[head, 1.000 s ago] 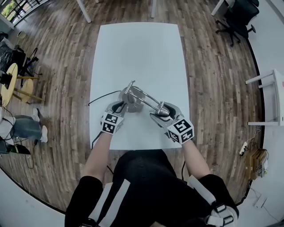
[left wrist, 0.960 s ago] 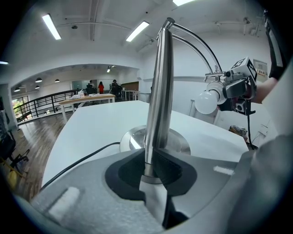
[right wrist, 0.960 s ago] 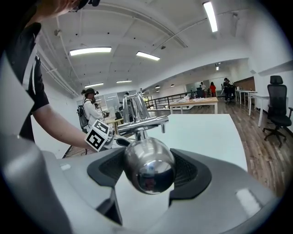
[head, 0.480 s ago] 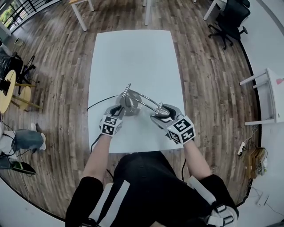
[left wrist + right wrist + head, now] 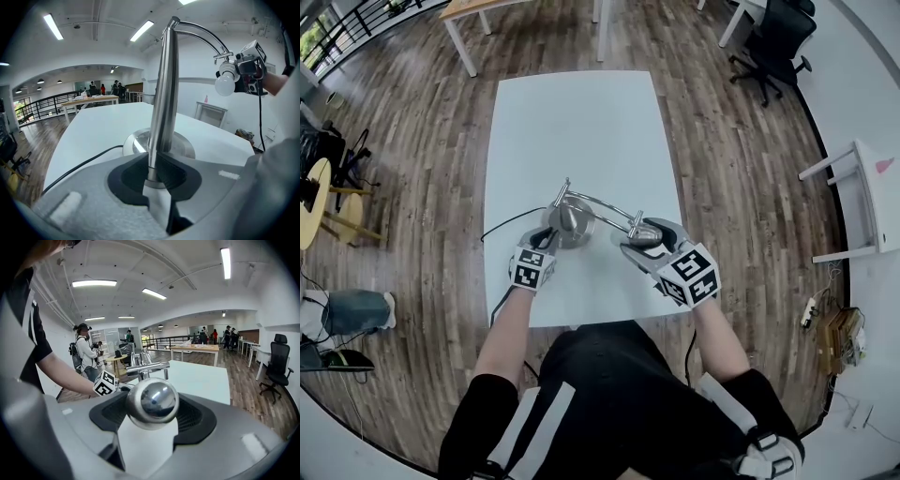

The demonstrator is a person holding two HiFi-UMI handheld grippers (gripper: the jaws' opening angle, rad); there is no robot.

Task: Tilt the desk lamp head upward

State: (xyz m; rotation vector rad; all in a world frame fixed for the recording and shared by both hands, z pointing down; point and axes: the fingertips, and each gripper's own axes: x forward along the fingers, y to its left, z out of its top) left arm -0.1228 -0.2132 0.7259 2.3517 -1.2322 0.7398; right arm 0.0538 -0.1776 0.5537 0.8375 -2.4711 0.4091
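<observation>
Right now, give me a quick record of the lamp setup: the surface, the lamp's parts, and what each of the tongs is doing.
surface: white table
object: chrome desk lamp
stem: upright, on a round base
lamp head: chrome dome with a white bulb
cord: black, runs from the base to the table's edge
left tongs: shut on the stem just above the base
right tongs: shut on the lamp head
</observation>
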